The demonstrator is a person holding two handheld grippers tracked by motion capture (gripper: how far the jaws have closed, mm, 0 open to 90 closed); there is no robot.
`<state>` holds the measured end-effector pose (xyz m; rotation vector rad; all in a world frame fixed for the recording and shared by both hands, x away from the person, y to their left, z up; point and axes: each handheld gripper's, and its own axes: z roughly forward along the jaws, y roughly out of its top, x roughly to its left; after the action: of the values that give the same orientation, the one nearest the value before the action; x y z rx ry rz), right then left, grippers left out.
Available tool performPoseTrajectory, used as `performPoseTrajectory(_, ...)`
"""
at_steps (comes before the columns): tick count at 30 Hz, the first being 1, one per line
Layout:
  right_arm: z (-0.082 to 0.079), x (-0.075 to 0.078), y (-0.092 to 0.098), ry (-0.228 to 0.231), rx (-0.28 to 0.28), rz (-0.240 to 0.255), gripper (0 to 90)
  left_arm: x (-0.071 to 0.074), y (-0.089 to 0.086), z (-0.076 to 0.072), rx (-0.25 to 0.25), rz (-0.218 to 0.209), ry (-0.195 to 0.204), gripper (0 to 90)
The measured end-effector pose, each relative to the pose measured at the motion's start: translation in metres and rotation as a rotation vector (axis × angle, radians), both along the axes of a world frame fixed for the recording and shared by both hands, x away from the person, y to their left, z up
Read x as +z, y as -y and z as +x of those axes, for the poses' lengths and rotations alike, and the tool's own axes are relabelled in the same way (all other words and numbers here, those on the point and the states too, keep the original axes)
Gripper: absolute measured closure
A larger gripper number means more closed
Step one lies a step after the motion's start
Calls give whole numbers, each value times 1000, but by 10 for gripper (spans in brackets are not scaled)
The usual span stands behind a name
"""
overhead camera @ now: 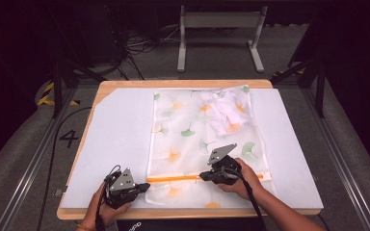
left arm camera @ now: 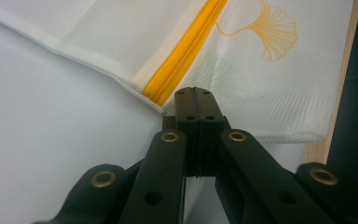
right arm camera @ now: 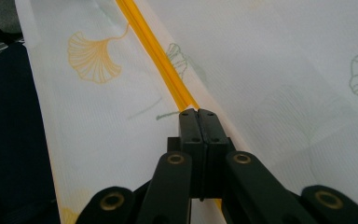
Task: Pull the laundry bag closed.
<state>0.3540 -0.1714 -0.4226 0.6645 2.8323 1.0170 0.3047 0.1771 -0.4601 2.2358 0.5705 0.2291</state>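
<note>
- The mesh laundry bag (overhead camera: 200, 144) is lying flat on the white mat (overhead camera: 111, 144), its orange zipper (overhead camera: 173, 178) running across the near end.
- My left claw (overhead camera: 143, 186) is sitting closed at the bag's left edge by the zipper end (left arm camera: 156, 91); whether it is pinching fabric, I cannot tell.
- My right claw (overhead camera: 203, 176) is sitting closed on the zipper line (right arm camera: 168, 70), possibly on the slider, which is hidden.
- I am judging the bag light, limp and slippery, best held by the stitched zipper tape.
- The high view is showing a white garment (overhead camera: 221, 110) bunched inside the far end; my 2 gripper views are showing the mesh weave.
</note>
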Motion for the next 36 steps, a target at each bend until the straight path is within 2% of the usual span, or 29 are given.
performPoseTrajectory(14, -7, 6, 42, -5, -61, 10, 900, 0, 0, 0, 0, -3, -5, 900)
performPoseTrajectory(20, -9, 1, 58, -13, -89, -9, 900, 0, 0, 1, 1, -4, -7, 900)
performPoseTrajectory(26, -10, 0, 81, -18, -138, -20, 900, 0, 0, 1, 0, -5, -6, 900)
performPoseTrajectory(36, -14, 1, 116, -19, -205, -13, 900, 0, 0, 1, 0, -5, -9, 900)
